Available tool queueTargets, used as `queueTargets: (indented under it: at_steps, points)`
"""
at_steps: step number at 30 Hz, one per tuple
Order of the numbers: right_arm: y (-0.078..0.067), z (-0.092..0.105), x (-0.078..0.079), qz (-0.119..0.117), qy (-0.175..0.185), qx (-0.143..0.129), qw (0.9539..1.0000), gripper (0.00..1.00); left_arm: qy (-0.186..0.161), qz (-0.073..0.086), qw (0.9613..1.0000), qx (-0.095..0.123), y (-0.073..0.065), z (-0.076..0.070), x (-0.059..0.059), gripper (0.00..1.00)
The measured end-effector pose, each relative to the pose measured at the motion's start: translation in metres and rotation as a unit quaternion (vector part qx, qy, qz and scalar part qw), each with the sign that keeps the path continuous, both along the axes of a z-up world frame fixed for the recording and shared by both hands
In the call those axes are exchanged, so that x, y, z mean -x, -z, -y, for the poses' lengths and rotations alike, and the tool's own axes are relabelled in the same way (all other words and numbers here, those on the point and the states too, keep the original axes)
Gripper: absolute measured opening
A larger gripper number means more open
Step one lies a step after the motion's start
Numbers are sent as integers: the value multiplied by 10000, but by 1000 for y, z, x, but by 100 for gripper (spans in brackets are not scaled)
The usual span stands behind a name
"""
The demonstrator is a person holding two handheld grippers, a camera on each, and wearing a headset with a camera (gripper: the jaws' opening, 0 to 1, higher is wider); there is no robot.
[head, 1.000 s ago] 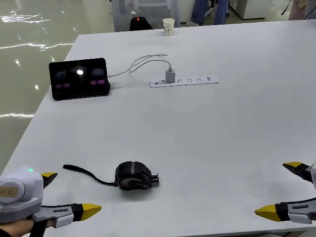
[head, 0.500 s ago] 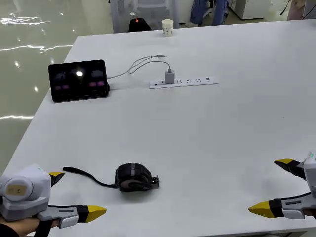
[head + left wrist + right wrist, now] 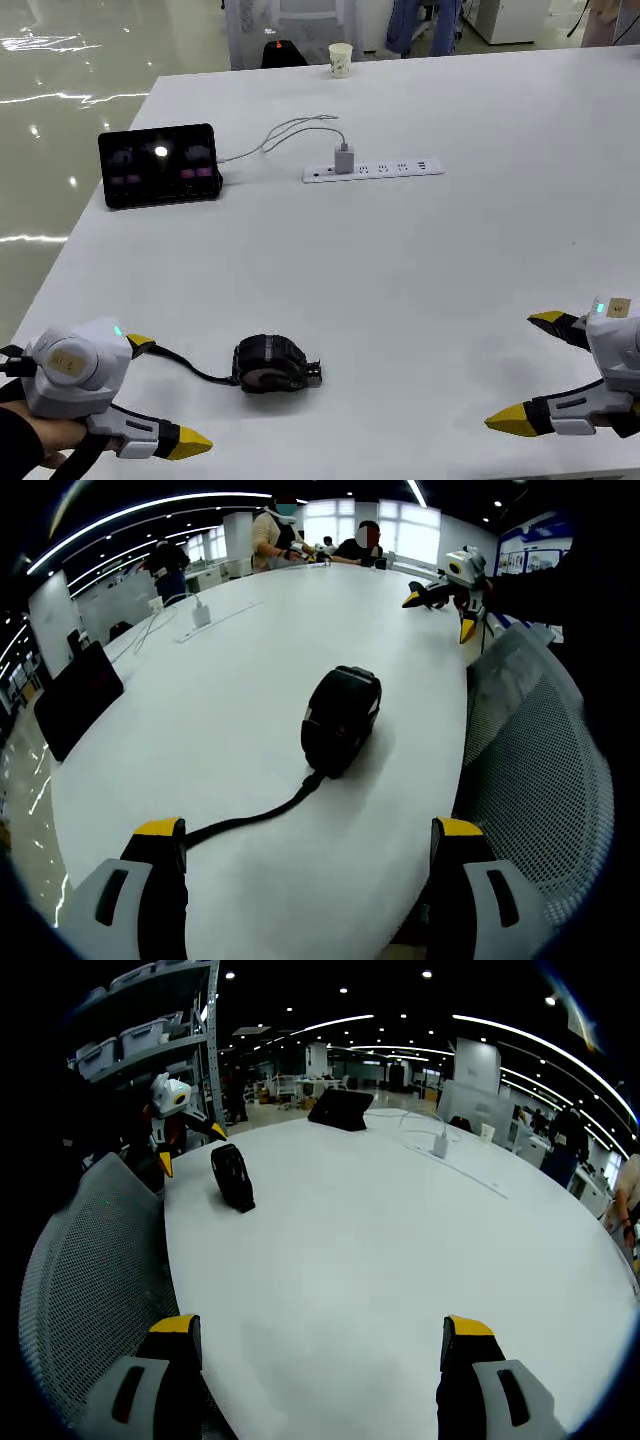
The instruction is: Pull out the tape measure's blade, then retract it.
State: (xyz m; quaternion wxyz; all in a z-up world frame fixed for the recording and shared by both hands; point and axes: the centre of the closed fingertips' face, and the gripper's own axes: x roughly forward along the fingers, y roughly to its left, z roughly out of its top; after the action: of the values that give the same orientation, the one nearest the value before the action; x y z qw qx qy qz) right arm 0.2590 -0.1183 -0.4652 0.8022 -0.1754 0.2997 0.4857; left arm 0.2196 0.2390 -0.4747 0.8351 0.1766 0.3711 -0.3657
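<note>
A black tape measure (image 3: 270,363) lies on the white table (image 3: 400,260) near the front edge, its black wrist strap (image 3: 185,364) trailing to the left. In the left gripper view the tape measure (image 3: 341,717) sits just ahead of the jaws, with the strap (image 3: 255,814) curving back between them. My left gripper (image 3: 165,395) stands open at the front left, its yellow tips on either side of the strap's end. Far to the right my right gripper (image 3: 530,370) is open with nothing between its tips. The right gripper view has the tape measure (image 3: 233,1177) at upper left.
A black tablet (image 3: 160,164) stands at the back left. A white power strip (image 3: 372,168) with a plugged-in charger and cable lies mid-table. A paper cup (image 3: 341,58) is at the far edge. A mesh chair back (image 3: 90,1280) sits by the table's near side.
My left gripper has moved right and forward, its tips now around the strap's end. The right gripper has shifted left, towards the tape measure. The tape measure has not moved.
</note>
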Motion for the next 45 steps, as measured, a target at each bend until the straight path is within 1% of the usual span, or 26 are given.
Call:
queueTargets:
  at_steps: [4,7,9,14,15,20,23,28,31,34,36,37,38,40,42,45]
  points:
    - [2,-5,1,11,-127,56,9999,99,136,-7,9999,-45,1,4,-5,99]
    - [4,-9,3,-1,-248,92,9997,99,313,22,9995,-49,-1,14,-7,99]
    - [4,-12,3,14,-294,96,9995,99,409,32,9991,-58,-1,17,-10,99]
    - [3,-19,0,54,-446,95,9989,99,719,120,9973,-102,-6,29,-18,98]
    - [2,-20,-2,62,-482,97,9988,99,796,143,9967,-104,-8,33,-20,97]
    - [0,-27,-5,96,-608,84,9981,99,1023,179,9944,-187,-13,41,-28,95]
    - [-6,-36,-6,82,-654,-37,9978,99,1130,174,9932,-226,-15,47,-30,95]
    - [-11,-46,-9,128,-761,-84,9970,99,1264,157,9914,-312,-18,57,-33,93]
    - [-12,-51,-10,170,-842,-108,9962,99,1339,192,9898,-449,-17,61,-35,89]
    - [-9,-55,-9,141,-954,-70,9953,99,1445,219,9883,-444,-17,68,-37,89]
    - [-6,-57,-10,144,-1006,-61,9948,99,1567,254,9861,-494,-17,71,-38,87]
    - [-5,-60,-11,151,-1013,-50,9947,99,1613,305,9850,-533,-16,73,-39,86]
    - [-5,-61,-11,164,-1006,-42,9948,99,1617,315,9849,-536,-15,74,-39,87]
    - [-5,-65,-10,166,-1091,-49,9939,99,1654,272,9844,-537,-13,76,-39,86]
    - [-5,-70,-9,157,-1168,-63,9930,99,1705,266,9833,-578,-12,79,-40,85]
    - [-5,-76,-9,175,-1274,-46,9917,99,1768,246,9823,-559,-13,84,-41,82]
